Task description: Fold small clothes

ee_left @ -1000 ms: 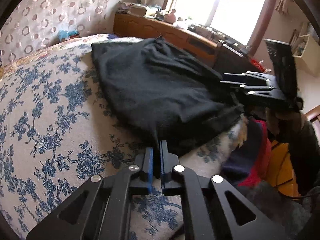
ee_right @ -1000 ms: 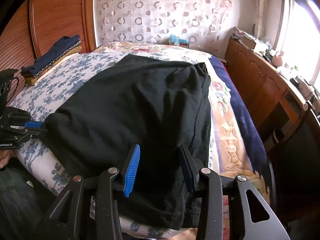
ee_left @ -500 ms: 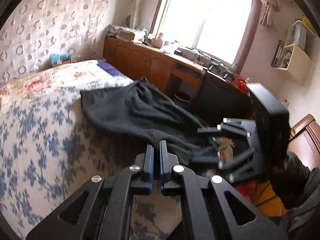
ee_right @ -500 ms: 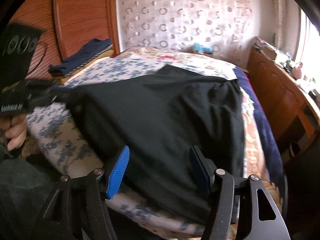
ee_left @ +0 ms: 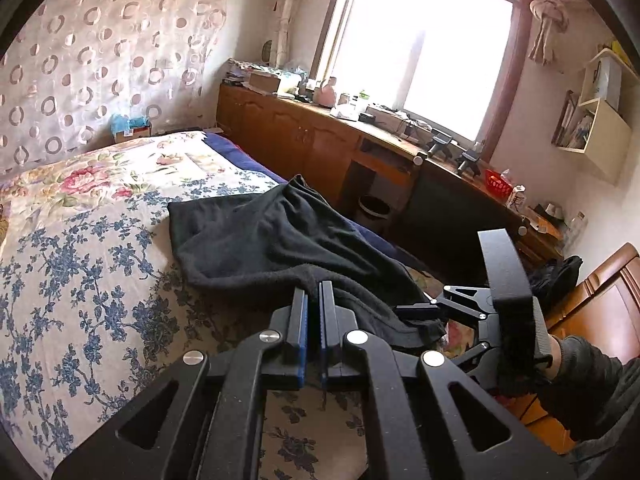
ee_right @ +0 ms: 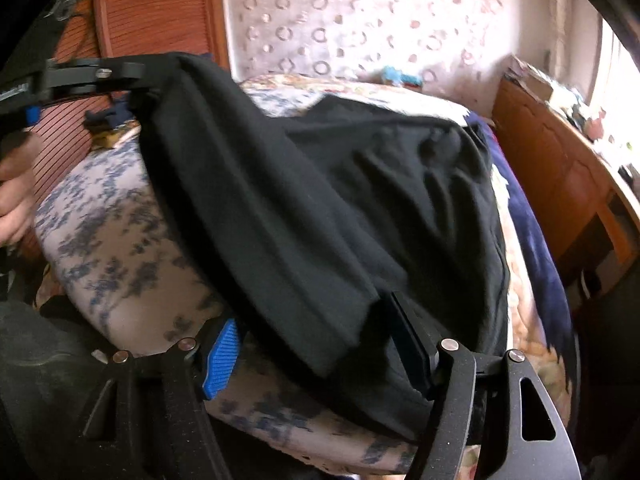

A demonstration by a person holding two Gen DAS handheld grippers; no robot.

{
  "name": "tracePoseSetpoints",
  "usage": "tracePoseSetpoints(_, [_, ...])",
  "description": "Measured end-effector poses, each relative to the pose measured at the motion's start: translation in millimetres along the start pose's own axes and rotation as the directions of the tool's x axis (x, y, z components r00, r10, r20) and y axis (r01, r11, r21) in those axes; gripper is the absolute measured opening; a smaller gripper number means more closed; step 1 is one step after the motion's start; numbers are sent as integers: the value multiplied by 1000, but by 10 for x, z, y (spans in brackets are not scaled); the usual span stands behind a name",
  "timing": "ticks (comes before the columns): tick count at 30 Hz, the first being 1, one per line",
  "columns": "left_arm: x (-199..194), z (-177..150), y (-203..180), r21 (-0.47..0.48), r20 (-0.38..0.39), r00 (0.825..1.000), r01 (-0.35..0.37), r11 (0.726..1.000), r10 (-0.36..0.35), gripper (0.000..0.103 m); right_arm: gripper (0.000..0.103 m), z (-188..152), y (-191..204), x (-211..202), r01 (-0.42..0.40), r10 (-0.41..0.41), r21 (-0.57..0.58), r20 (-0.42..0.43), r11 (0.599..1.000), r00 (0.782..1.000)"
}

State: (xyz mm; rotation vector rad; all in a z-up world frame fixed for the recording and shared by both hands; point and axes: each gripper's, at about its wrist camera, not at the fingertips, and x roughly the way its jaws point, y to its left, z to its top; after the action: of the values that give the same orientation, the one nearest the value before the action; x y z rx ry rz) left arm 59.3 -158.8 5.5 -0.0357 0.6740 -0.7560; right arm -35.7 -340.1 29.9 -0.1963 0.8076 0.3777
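The black garment (ee_right: 320, 200) lies on the bed (ee_left: 80, 280) with its long axis running from the near edge toward the far wall; its left near corner is lifted clear of the floral cover. That corner is pinched in the closed left tongs (ee_left: 313, 304), held in a hand (ee_right: 12, 196). The right tongs (ee_right: 316, 352) have just been opening and stand wide apart at the near hem, a fold of cloth hanging between them ungripped.
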Motion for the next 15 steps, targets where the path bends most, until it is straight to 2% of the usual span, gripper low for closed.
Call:
tracePoseSetpoints(10, [-23, -21, -1, 1, 8, 999, -34, 999, 34, 5, 68, -68, -156, 58, 39, -38, 28, -5, 999, 999])
tracePoseSetpoints(14, [-20, -25, 10, -5, 8, 999, -37, 999, 37, 5, 48, -57, -193, 65, 43, -42, 35, -9, 998, 999])
tracePoseSetpoints(15, [-15, -28, 18, -7, 8, 999, -37, 999, 37, 5, 35, -62, -182, 45, 40, -40, 32, -10, 999, 999])
